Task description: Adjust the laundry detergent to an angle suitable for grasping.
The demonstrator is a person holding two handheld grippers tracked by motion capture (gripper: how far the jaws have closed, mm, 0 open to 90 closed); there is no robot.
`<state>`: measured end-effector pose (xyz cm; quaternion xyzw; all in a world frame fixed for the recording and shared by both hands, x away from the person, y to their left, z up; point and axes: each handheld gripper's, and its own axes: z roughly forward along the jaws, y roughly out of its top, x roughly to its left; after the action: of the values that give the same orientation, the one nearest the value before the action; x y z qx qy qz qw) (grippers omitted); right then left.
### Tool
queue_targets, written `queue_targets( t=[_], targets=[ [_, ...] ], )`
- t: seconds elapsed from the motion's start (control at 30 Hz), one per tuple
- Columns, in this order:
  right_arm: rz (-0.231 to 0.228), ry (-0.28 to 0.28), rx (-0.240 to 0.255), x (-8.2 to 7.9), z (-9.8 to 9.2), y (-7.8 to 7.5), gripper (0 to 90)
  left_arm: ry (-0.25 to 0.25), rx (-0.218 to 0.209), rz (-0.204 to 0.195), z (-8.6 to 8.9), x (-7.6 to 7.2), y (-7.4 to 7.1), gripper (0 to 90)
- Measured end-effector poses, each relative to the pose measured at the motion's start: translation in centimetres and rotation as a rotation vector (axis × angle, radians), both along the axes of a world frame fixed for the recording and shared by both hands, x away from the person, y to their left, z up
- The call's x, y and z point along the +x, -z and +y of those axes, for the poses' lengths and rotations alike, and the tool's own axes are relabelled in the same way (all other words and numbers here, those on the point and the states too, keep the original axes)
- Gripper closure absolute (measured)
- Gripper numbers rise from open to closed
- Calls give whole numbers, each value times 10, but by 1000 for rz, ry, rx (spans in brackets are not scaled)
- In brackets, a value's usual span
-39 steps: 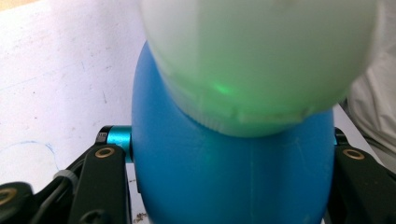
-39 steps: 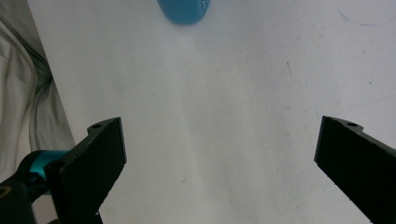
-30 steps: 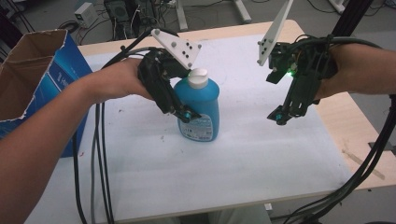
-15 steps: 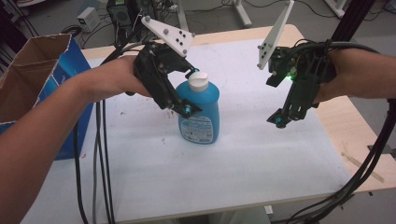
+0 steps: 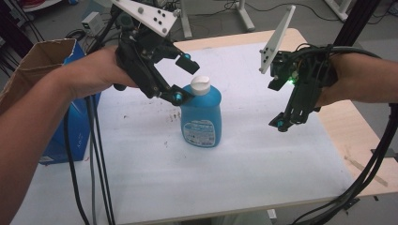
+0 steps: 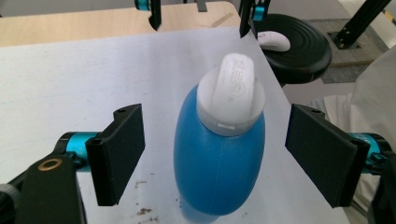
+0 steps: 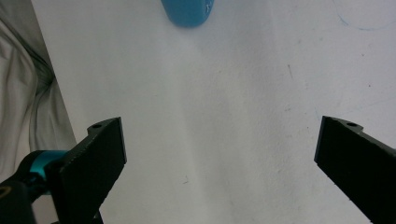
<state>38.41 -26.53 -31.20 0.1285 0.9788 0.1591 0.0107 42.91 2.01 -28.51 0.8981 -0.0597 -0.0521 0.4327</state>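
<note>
While the blue detergent bottle [image 5: 201, 115] stands upright near the middle of the white table [image 5: 234, 178], we hold our left gripper [image 5: 184, 77] just above it — its jaws have just been opening and now stand spread, 1 on each side of the white cap [image 5: 199, 84], touching neither cap nor shoulders. From the left gripper view the bottle [image 6: 219, 158] sits between the 2 pads with clear gaps. Our right gripper [image 5: 287, 121] hangs well apart to the right, pointing down at bare tabletop, its jaws spread wide with nothing between them. Beside the table's left edge stands a blue cardboard box [image 5: 65, 140].
</note>
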Motion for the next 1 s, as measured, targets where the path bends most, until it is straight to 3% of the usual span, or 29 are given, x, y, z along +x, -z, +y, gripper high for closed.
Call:
queue_targets(
  t=[0.3, 0.33, 0.4, 0.43, 0.5, 0.53, 0.7, 0.77, 0.8, 0.83, 0.9, 0.93, 0.97, 1.0],
  targets=[
    [0, -1, 4, 1, 0, 0, 14, -58, -11, -26, 15, 1, -27, 200],
    [-1, 2, 4, 1, 0, 0, 14, -101, -12, -19, 19, 3, -31, 200],
    [1, 2, 4, 1, 0, 0, 14, -120, -7, -9, 21, 5, -33, 200],
    [1, 2, 4, 1, 1, 0, 14, -169, 5, -4, 25, 9, -36, 200],
    [1, 2, 5, 1, 1, 0, 14, -180, 10, -20, 27, 10, -38, 200],
    [1, 3, 6, 1, 1, 0, 14, -185, 35, -37, 32, 13, -40, 200],
    [2, 3, 6, 2, 0, 0, 14, -236, 62, -65, 41, 19, -48, 197],
    [1, 3, 9, 2, 0, 0, 14, -267, 81, -58, 43, 21, -50, 43],
    [1, 3, 9, 2, 0, 0, 14, -267, 81, -58, 43, 21, -50, 22],
    [2, 5, 8, 3, 0, 0, 14, -304, 95, -69, 46, 22, -52, 21],
    [2, 7, 7, 3, 0, 0, 14, -304, 95, -69, 46, 22, -52, 16],
    [3, 7, 9, 3, 0, 0, 14, -350, 149, -67, 50, 25, -51, 15],
    [3, 7, 9, 3, 0, 0, 14, -350, 149, -67, 50, 25, -51, 15],
    [2, 6, 11, 3, 0, 0, 14, -365, 182, -71, 52, 26, -49, 15]
  ],
)
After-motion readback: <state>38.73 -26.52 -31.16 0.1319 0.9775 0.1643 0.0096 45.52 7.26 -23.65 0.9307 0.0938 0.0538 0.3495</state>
